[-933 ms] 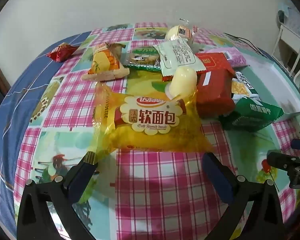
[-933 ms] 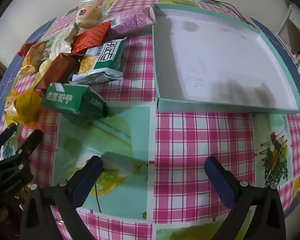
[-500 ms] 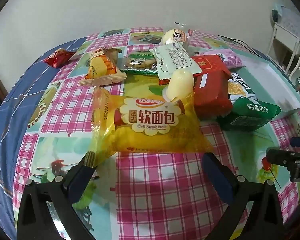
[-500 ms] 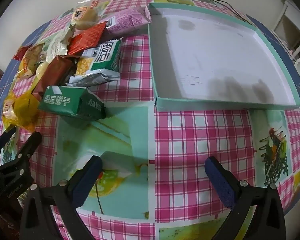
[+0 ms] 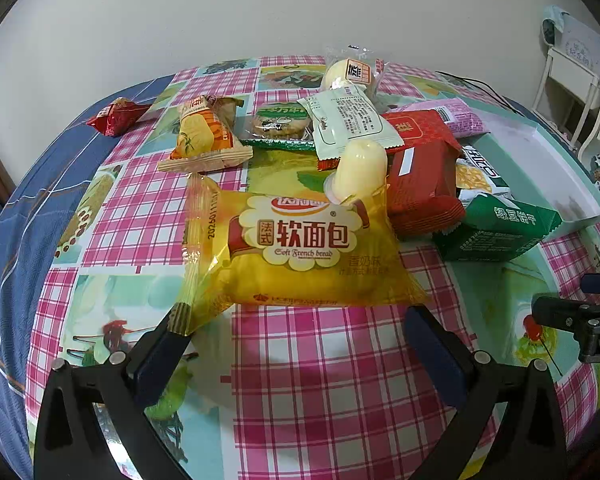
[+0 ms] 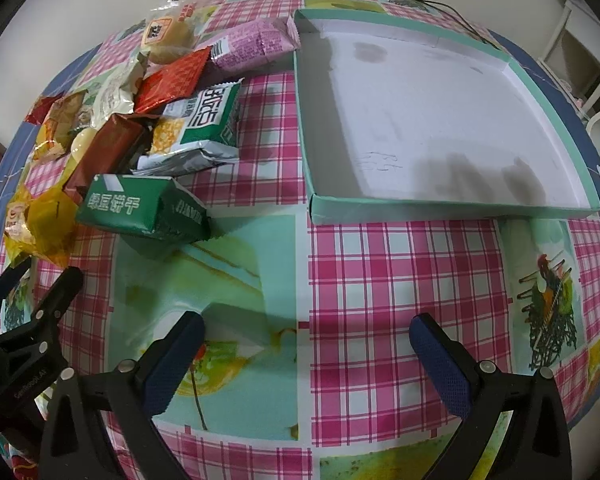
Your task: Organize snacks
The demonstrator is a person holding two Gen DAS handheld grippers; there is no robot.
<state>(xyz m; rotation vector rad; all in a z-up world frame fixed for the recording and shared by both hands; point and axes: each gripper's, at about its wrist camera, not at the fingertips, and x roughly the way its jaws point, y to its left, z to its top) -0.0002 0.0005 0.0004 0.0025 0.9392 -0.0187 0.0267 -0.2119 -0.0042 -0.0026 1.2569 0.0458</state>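
Yellow bread pack [image 5: 300, 248] looms nearer the left gripper [image 5: 296, 344] than a sec ago, jaws wide, nothing held. Right gripper [image 6: 308, 356] also wide; tray [image 6: 452, 204] w/o snacks yet.

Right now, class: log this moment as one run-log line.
left gripper: open, at yellow bread packet | right gripper: open, over tablecloth | tray: holds no snacks | snack pile: left of tray

~12 snack pkts [image 5: 300, 248] on table, 1 tray [image 6: 452, 204], 2 grippers: left [image 5: 296, 338], right [image 6: 306, 338]
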